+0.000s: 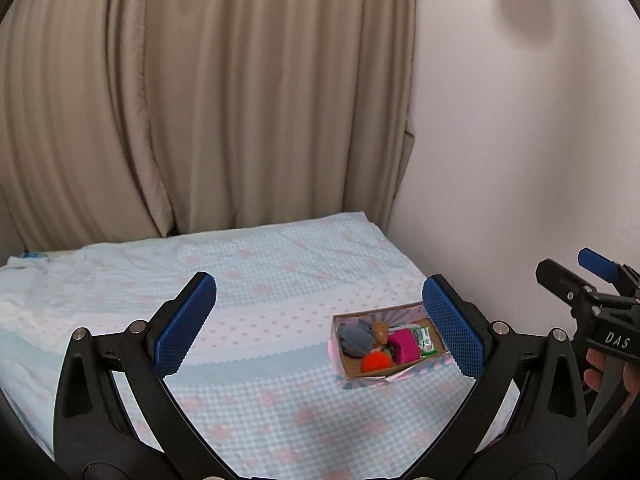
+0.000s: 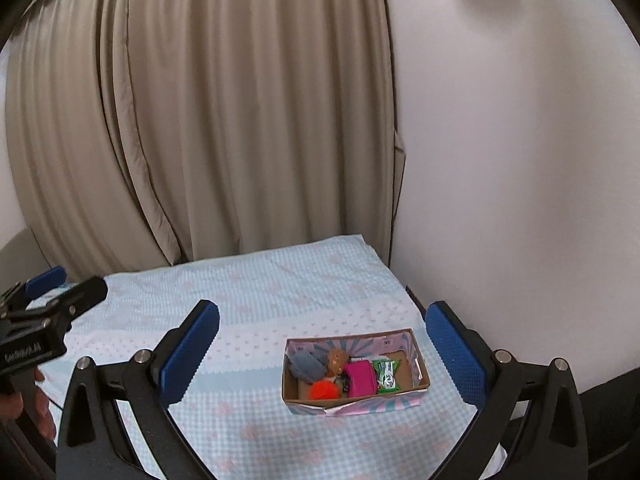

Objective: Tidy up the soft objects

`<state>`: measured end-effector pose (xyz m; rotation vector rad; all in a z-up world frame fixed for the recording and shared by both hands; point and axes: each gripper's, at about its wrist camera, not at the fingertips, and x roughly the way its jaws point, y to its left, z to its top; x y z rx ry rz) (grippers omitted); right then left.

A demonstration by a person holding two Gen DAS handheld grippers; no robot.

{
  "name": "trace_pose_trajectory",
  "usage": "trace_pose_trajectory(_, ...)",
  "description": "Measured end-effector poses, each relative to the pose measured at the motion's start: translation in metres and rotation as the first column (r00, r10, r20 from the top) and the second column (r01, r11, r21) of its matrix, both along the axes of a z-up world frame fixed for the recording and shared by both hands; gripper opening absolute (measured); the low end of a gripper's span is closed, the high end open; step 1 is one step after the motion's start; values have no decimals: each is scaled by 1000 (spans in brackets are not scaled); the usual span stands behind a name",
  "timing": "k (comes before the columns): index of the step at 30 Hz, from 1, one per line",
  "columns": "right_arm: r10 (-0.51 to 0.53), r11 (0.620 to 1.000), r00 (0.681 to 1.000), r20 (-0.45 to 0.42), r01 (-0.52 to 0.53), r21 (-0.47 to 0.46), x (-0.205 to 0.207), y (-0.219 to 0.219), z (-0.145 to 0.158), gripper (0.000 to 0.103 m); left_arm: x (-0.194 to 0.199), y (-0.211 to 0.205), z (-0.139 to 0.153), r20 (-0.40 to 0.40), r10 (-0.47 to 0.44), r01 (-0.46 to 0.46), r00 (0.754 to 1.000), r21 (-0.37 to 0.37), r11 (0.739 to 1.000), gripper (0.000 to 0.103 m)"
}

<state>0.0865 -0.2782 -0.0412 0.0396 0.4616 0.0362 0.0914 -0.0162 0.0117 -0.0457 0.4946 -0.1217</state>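
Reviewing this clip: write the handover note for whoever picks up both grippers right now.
Left gripper: open, empty, above the bed.
Right gripper: open, empty, also raised.
Cardboard box sits on the checked bedsheet, holding a grey plush, orange pompom, pink pouch, green packet and a small brown toy.
Done: no loose items visible on the sheet.
Left: apparently nothing; check outside the views.

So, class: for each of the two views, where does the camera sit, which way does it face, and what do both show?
Left wrist: on the left gripper, facing the bed and curtain; its open jaws show, plus the right gripper and a hand.
Right wrist: on the right gripper, facing likewise; open jaws, left gripper at left.
Shared: cardboard box of soft toys.
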Motion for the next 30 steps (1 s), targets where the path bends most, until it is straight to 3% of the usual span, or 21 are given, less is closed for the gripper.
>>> trace_pose_trajectory(11,-19,999,996,81,23,-37,-8,-3,-3,103,-10,-14,-6,30,3,-3,1000,30,1000,103)
trace_pose_trajectory(30,-13,1000,997,78,15,-25,9,-13,-7,103,3,-33,-7,41,-9,7,999,41,999,103)
